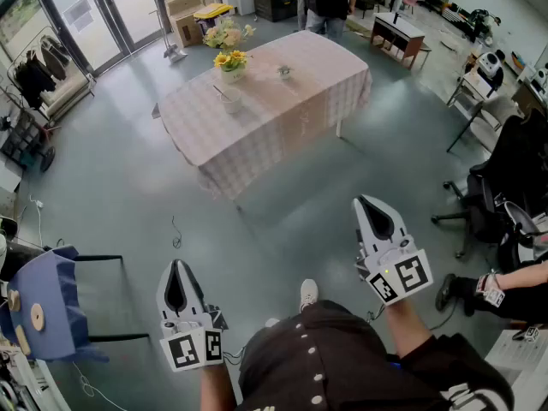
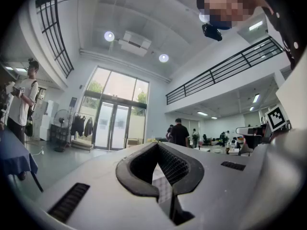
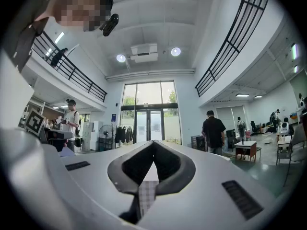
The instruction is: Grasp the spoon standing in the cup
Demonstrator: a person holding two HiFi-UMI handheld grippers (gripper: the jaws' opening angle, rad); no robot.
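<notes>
Fingers of left gripper (image 1: 175,268) and right gripper (image 1: 366,204) are pressed together, nothing gripped; distant cup (image 1: 230,104) could be toppled if spoon (image 1: 220,92) is approached unopened.

cup (image 1: 230,103) on table (image 1: 295,114), flowers (image 1: 231,60) behind

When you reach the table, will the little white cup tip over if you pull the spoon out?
It might. The cup looks small, so probably light, and the spoon sticks out of it at a slant: a sideways pull could tip it. The checked tablecloth under it looks soft, so it may wobble.
</notes>
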